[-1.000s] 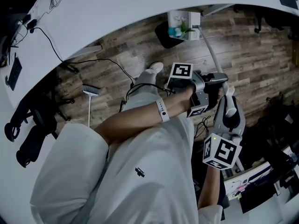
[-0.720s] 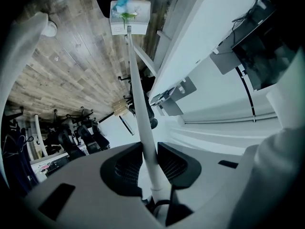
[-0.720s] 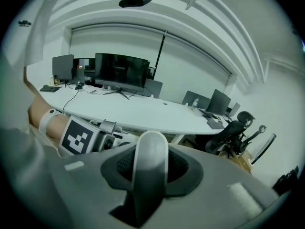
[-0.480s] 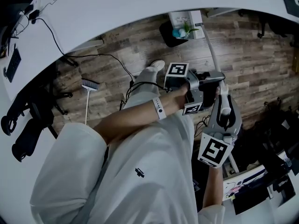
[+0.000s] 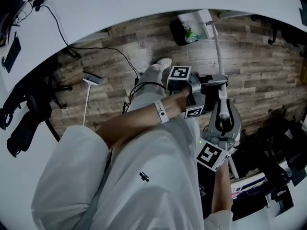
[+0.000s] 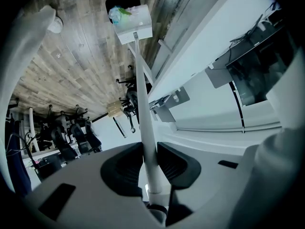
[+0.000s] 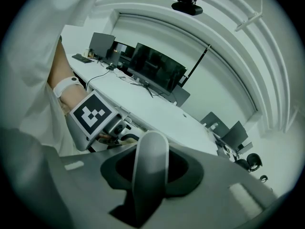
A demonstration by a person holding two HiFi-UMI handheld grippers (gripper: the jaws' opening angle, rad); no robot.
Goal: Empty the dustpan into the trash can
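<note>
A white long-handled dustpan [image 5: 197, 23] with green and blue litter [image 6: 119, 13] in it hangs at the rim of a black trash can [image 5: 178, 34], which is on the wood floor. Its thin pole [image 5: 217, 49] runs back to me. My left gripper [image 5: 214, 82] is shut on the pole [image 6: 143, 104], pads pressed on both sides. Lower down the pole, my right gripper [image 5: 223, 113] is shut on the rounded grey handle end [image 7: 150, 163]. The left gripper [image 7: 97, 118] also shows in the right gripper view.
A broom [image 5: 88, 92] lies on the floor at the left, beside black cables [image 5: 125, 63]. A curved white desk [image 5: 124, 4] runs along the top. A black office chair [image 5: 24, 126] stands at the left, dark clutter at the right. My leg and shoe [image 5: 162, 63] are near the can.
Both grippers have shifted a little with the dustpan. The right gripper has rolled, swinging its marker cube to the left. The dustpan head now sits closer over the trash can.
</note>
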